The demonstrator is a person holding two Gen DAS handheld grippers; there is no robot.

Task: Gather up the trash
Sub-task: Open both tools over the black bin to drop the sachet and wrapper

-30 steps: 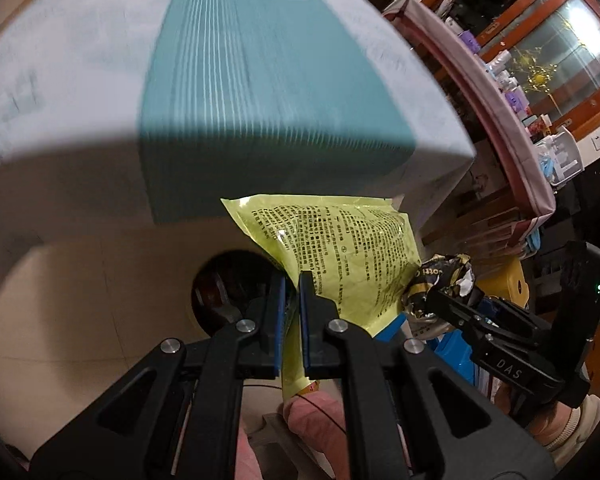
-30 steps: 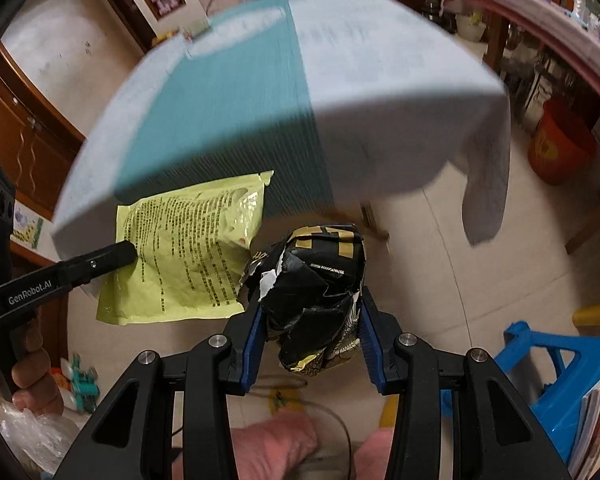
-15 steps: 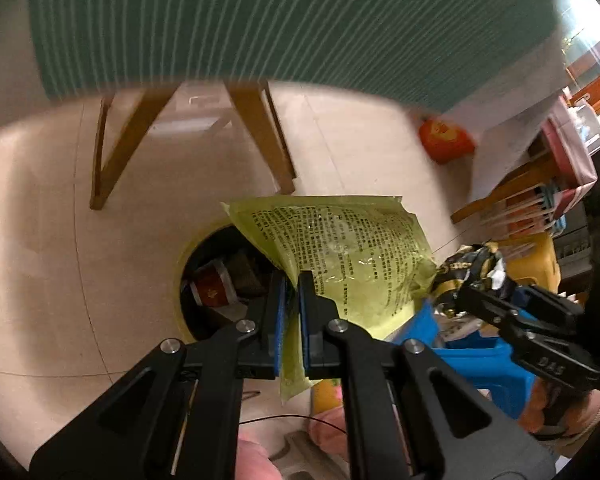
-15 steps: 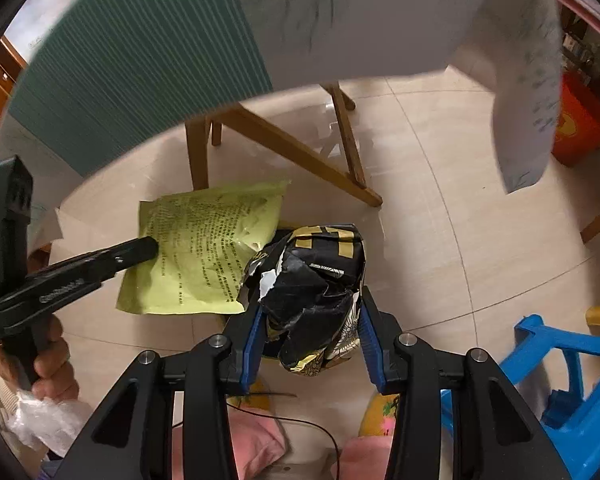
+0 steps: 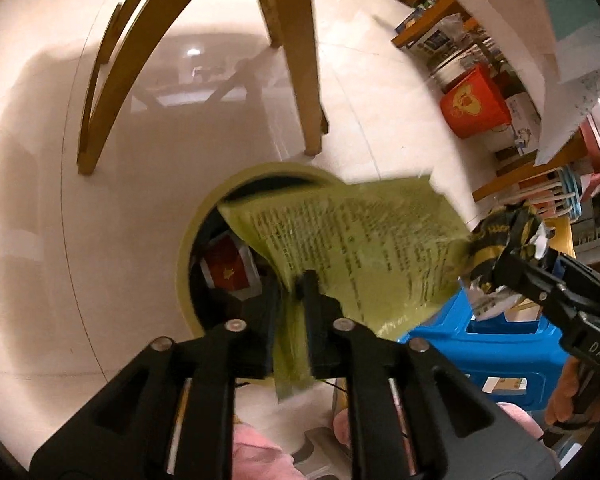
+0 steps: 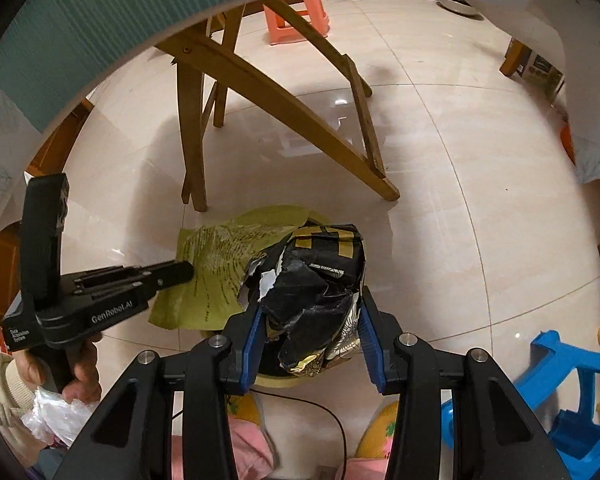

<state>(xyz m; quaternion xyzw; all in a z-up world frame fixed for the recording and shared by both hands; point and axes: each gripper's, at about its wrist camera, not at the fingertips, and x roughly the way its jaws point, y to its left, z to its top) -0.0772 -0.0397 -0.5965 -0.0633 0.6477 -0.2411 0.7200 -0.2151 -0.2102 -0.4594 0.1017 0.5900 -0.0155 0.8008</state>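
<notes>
Left tool (image 5: 291, 280) opening, yellow wrapper (image 5: 356, 248) between | bin (image 5: 188, 256) below

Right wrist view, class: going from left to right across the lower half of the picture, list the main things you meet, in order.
Left claw → yellow-green wrapper → crumpled black wrapper in the right claw → blue plastic stool.

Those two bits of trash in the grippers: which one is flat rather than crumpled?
The yellow-green printed wrapper between the left gripper's opening jaws. The black-and-gold wrapper in the right gripper is crumpled.
</notes>
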